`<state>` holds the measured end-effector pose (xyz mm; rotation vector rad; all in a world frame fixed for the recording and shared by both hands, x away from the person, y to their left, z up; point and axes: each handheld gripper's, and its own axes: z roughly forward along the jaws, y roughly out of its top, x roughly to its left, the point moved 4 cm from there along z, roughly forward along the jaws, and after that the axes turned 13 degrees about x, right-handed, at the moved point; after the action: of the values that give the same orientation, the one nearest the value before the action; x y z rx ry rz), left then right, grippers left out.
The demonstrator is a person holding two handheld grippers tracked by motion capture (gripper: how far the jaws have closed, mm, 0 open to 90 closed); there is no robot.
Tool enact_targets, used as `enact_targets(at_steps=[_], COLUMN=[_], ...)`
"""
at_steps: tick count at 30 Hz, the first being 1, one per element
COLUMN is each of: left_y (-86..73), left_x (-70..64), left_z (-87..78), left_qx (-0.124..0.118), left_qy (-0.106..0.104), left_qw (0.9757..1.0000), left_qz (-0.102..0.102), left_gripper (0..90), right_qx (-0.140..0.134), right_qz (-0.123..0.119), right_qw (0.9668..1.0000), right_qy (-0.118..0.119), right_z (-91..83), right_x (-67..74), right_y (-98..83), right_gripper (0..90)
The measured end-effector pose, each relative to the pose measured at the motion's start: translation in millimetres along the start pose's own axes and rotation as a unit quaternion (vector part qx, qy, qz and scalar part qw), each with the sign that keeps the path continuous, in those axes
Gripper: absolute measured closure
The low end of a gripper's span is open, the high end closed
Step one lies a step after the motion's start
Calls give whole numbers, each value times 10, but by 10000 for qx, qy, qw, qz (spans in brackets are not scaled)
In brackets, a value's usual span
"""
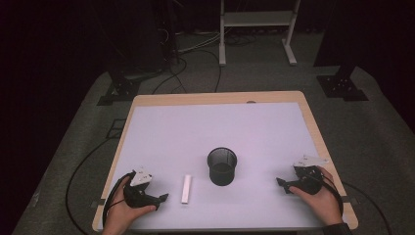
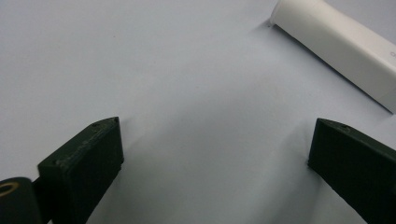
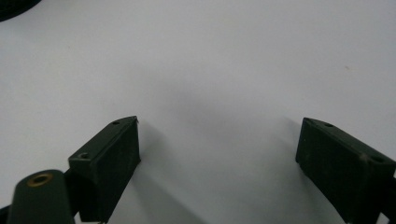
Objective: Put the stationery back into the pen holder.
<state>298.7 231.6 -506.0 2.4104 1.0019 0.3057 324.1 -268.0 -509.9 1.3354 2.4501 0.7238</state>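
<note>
- Lower left: left gripper (image 1: 164,197), jaws spread, nothing between.
- Lower right: right gripper (image 1: 280,182), jaws apart, empty.
- Lower centre: white bar (image 1: 186,189) flat on table (image 1: 195,127), just left of black mesh cup (image 1: 222,166).

High view: white table top (image 1: 195,132) evenly lit from overhead, purplish cast, room around it nearly black. Slightly soft, low-res. Gripper views: jaws dark and a bit blurred up close, soft shadows spread ahead of each on the surface. No glare, no clipping.
</note>
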Motion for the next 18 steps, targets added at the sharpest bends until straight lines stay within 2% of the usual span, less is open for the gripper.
enact_targets(at_steps=[2,9,18], left_y=[-2,46,175], left_x=[7,-20,-111], left_z=[-9,-77,-149], left_qx=[-7,-115,-221], left_qy=[-1,-22,-83], left_qw=[10000,9999,9997], left_qz=[-7,25,22], left_gripper=[64,117,123], right_qx=[-141,-142,-141], right_qz=[13,13,15], right_qw=[9999,9999,9999], right_qy=[-3,-5,-2], right_z=[4,5,5], right_x=[3,3,2], right_y=[-24,-24,-24], right_gripper=[121,121,121])
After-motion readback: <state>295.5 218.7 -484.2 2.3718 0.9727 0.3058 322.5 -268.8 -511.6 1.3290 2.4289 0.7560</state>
